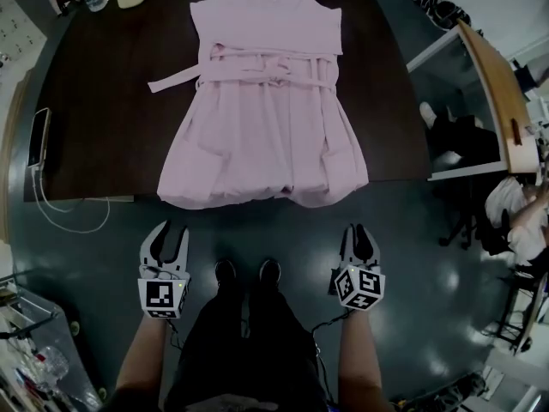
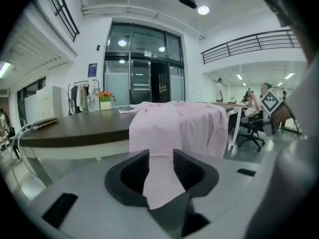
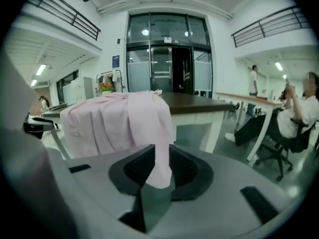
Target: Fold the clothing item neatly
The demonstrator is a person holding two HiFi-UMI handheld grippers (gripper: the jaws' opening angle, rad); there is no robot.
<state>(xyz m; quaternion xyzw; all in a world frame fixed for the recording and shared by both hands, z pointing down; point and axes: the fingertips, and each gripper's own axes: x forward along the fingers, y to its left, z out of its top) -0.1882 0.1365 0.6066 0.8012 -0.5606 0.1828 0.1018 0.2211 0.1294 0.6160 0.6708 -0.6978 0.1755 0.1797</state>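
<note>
Two tools were empty in your hands: the left tool [image 1: 169, 228] had its jaws moderately apart, and the right tool [image 1: 357, 230] showed only a narrow gap. Both hung over the floor, short of the desk [image 1: 103, 118] and not touching cloth.

The garment [image 1: 270, 118], a pale pink robe-like dress, lay flat on the dark, matte desk with its neckline far from you. Its hem [image 1: 257, 197] draped over the near edge. The cloth looked thin, soft and lightly creased, flaring from a tied waist, and one belt tail [image 1: 176, 80] trailed to the left.

Likely risks (judged, not seen):
- **Sliding off:** a tug on the overhanging hem could slide the whole dress off the desk.
- **Uneven fold:** the narrow right tool might pinch one layer only, skewing the fold.
- **Loose belt:** the belt tail could stray outside the folded shape.
</note>
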